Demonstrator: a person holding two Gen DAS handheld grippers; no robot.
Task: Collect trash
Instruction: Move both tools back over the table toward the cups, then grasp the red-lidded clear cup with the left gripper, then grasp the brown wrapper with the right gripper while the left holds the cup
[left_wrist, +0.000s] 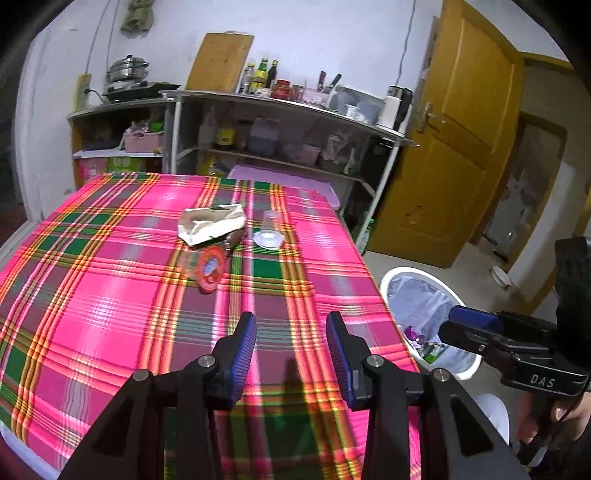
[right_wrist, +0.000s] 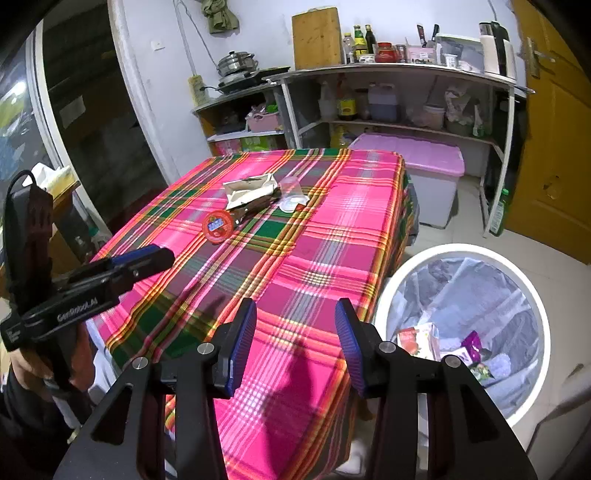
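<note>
Blue ribbed pads lined both grippers; the left gripper (left_wrist: 291, 354) and right gripper (right_wrist: 295, 347) hung parted and empty above the plaid tablecloth (left_wrist: 110, 295), likely ready for another pick. Farther out lay a crumpled foil wrapper (left_wrist: 210, 223), a red-lidded cup (left_wrist: 210, 267) and a clear plastic cup (left_wrist: 271, 230). Beside the table, the white bin (right_wrist: 532, 295) with its thin liner already held packets.

Place: I'm in a home kitchen.
Ahead of my tongs: shelf unit (right_wrist: 399, 70) with steamer pot (right_wrist: 236, 62), sauce bottles (right_wrist: 360, 38), cutting board (right_wrist: 317, 37), kettle (right_wrist: 495, 46).
</note>
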